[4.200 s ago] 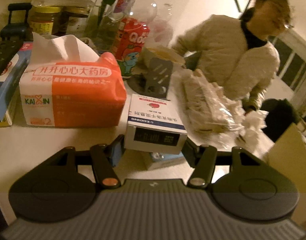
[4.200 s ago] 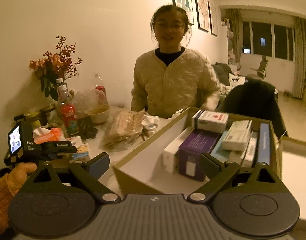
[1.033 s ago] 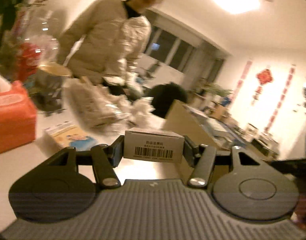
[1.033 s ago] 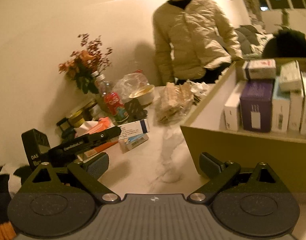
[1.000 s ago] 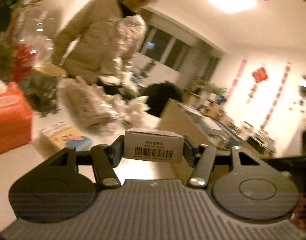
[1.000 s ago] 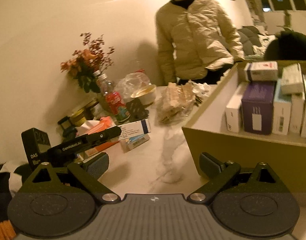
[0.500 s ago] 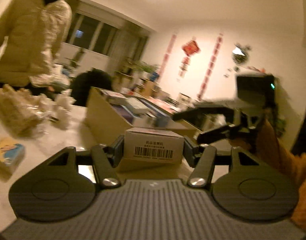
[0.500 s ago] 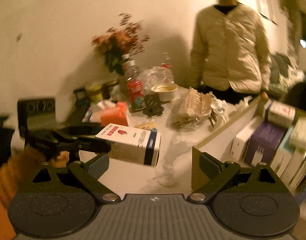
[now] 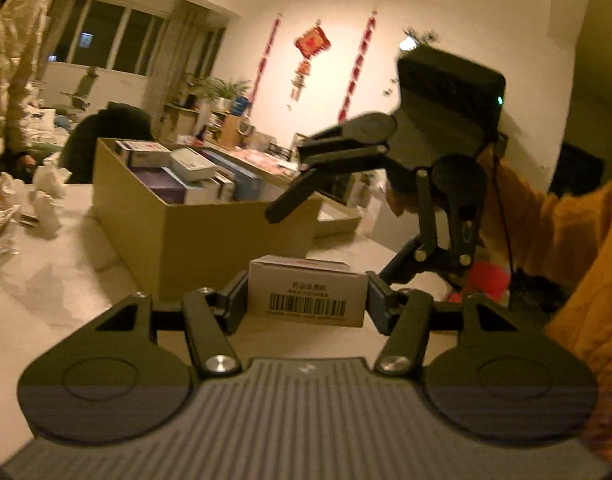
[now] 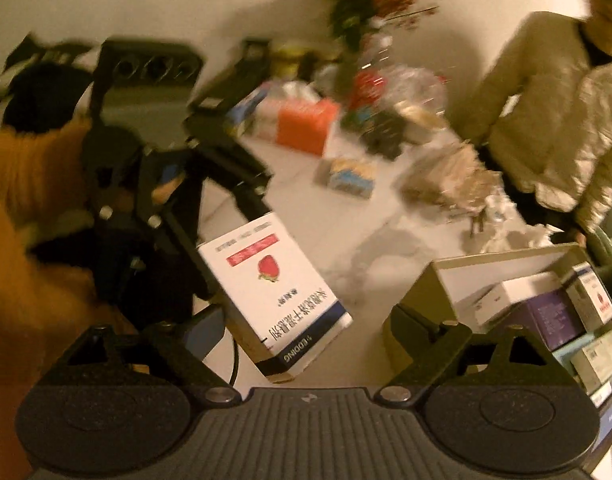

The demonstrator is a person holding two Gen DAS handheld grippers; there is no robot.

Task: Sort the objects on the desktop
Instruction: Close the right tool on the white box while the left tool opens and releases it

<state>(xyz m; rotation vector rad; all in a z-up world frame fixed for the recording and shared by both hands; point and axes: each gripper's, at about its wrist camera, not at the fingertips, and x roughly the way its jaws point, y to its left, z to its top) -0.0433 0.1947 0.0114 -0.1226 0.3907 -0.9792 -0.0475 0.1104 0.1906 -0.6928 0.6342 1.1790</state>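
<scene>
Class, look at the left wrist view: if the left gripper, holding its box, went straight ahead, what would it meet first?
Probably the cardboard box: its near wall stands directly beyond the white medicine box clamped in the left gripper. Depth is uncertain.

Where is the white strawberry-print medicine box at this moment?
The medicine box is clamped in the left gripper, held above the table near the cardboard box; in the right wrist view it shows left of centre.
</scene>
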